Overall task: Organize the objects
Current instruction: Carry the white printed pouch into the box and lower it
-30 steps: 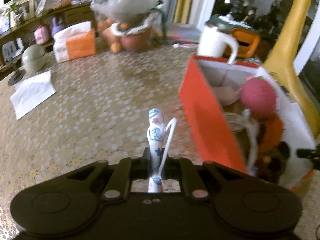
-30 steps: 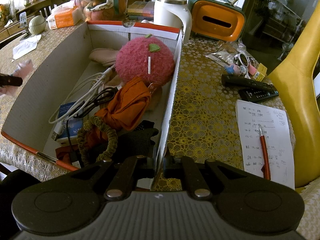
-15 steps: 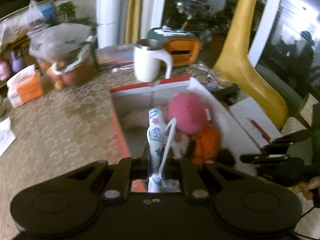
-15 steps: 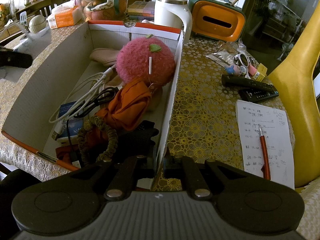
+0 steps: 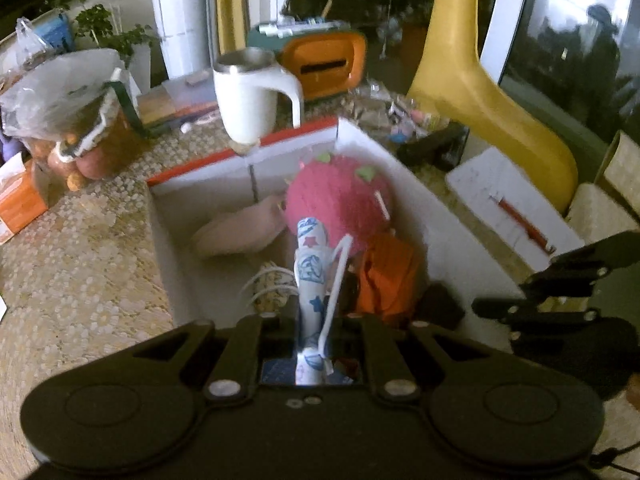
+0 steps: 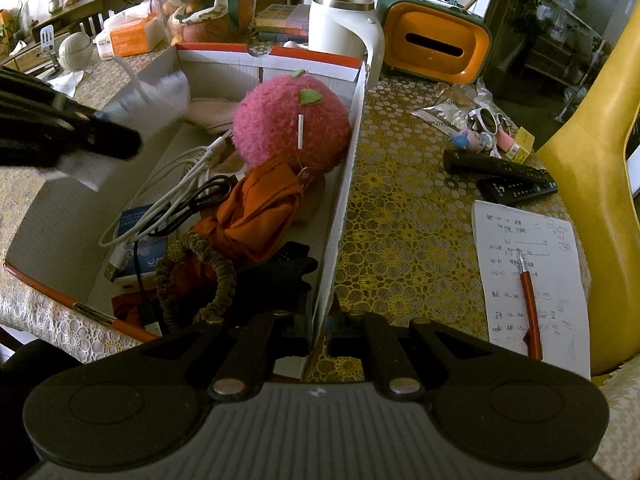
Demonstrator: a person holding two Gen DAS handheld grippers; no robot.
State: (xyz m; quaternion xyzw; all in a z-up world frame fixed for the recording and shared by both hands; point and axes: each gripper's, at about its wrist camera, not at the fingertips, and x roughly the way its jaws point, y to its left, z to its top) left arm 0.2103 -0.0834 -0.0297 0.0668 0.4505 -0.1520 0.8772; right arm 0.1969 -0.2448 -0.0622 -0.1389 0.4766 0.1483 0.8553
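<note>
Left wrist view, left gripper (image 5: 311, 322): jaws clamped on a folded face mask (image 5: 311, 276), white with blue and red prints, its white ear loop hanging at the right side.
Left wrist view, mask: it stands up from between the jaws, over the open cardboard box (image 5: 404, 168) on the worktop (image 5: 80, 256).
Left wrist view, box contents: pink plush strawberry (image 5: 340, 200), orange cloth (image 5: 386, 276), white cables (image 5: 268, 288).
Left wrist view, right gripper (image 5: 560, 300): at the box's right side.
Right wrist view, right gripper (image 6: 318, 326): jaws together, pinching the near end of the box's right wall (image 6: 344, 200).
Right wrist view, left gripper (image 6: 120, 142): enters from the left above the box, the mask (image 6: 156, 96) blurred at its tip.
Right wrist view, box interior: plush strawberry (image 6: 290, 124), orange cloth (image 6: 260, 210), white and black cables (image 6: 176, 196), brown scrunchie (image 6: 200, 276).
Right wrist view, worktop (image 6: 400, 216) right of box: two remote controls (image 6: 504, 174), paper sheet (image 6: 532, 280) with red pen (image 6: 530, 304).
Right wrist view, behind box: white kettle (image 6: 344, 26), orange tissue holder (image 6: 436, 42).
</note>
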